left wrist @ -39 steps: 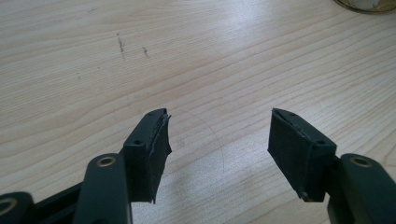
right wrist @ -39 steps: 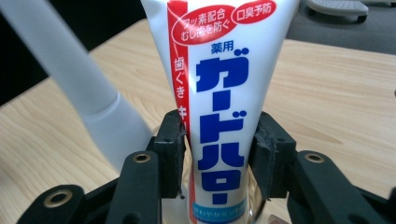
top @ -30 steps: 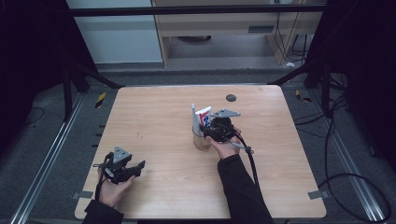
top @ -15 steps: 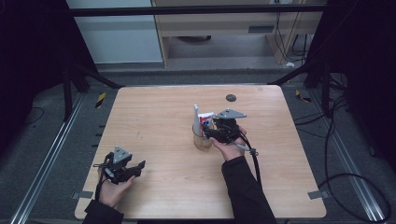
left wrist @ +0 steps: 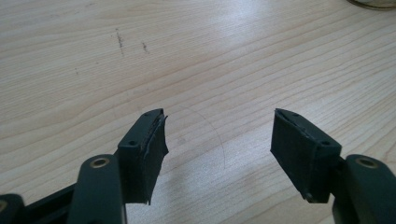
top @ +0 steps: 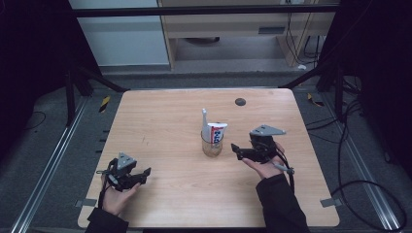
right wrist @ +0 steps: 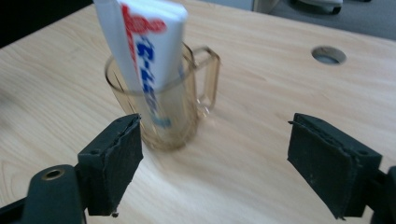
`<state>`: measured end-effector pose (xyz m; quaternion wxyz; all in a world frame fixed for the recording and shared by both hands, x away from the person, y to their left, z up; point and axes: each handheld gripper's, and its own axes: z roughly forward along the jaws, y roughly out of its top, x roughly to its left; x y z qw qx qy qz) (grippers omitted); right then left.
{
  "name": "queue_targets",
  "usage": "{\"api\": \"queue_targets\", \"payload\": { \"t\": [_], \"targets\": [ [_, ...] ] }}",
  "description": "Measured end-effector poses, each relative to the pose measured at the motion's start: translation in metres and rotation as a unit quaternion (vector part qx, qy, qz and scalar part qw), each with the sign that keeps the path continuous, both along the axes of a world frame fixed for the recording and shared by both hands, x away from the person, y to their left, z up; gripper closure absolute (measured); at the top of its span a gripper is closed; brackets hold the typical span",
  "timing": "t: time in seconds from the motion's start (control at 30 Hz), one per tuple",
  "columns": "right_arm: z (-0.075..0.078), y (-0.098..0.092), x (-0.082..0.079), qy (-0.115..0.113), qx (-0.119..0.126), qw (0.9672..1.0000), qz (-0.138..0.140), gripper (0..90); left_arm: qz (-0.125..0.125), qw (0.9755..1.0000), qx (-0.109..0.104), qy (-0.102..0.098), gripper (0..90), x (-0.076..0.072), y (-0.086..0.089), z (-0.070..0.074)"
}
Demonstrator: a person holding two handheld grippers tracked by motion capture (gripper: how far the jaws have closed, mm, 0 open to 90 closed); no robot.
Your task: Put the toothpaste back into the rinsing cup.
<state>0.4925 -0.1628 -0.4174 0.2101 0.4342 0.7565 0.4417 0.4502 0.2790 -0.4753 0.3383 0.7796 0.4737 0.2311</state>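
toothpaste tube (top: 215,132) stands in the clear mug (top: 212,144), mid-table, nozzle end down and crimped end up, leaning a bit against the rim. long axis is near vertical. a second thin white thing stands in the mug beside it; can't tell what it is.

right gripper (top: 235,148) is just beside the mug on its right in the high view, apart from it, nothing between the jaws. jaws have just been opening and now stand spread wide. in the right gripper view (right wrist: 212,163) the mug (right wrist: 161,105) sits ahead and toward the left jaw, handle pointing to the right of that view, tube (right wrist: 144,46) rising out the top.

left gripper (top: 145,173) is well apart from the mug, down near the table's front left, jaws spread, empty. left gripper view (left wrist: 218,140) has bare wooden table (left wrist: 196,60) between the pads, mug base just clipping the top right corner.

so the right hand is clearly nearer. my read: the tube is placed and released, right hand is clear of it. if anything needs regrasping, it's the right gripper's job. approach from the mug's right, level, jaws either side of the upright tube above the rim. risk is nudging the mug, since it's light and the handle faces my side.
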Motion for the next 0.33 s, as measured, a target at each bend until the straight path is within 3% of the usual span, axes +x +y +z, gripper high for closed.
{"api": "queue_targets", "payload": {
  "t": [0.17,0.33],
  "targets": [
    [-0.021,-0.028,-0.012,0.020,-0.007,0.9997,-0.016,15.0,-0.001,1.0000,0.000,0.006,31.4,0.002,0.002,-0.001],
    [-0.032,-0.050,-0.021,0.022,-0.021,0.9987,-0.040,14.2,-0.003,0.9999,0.001,0.011,30.2,0.002,0.003,-0.003]
  ]
}}
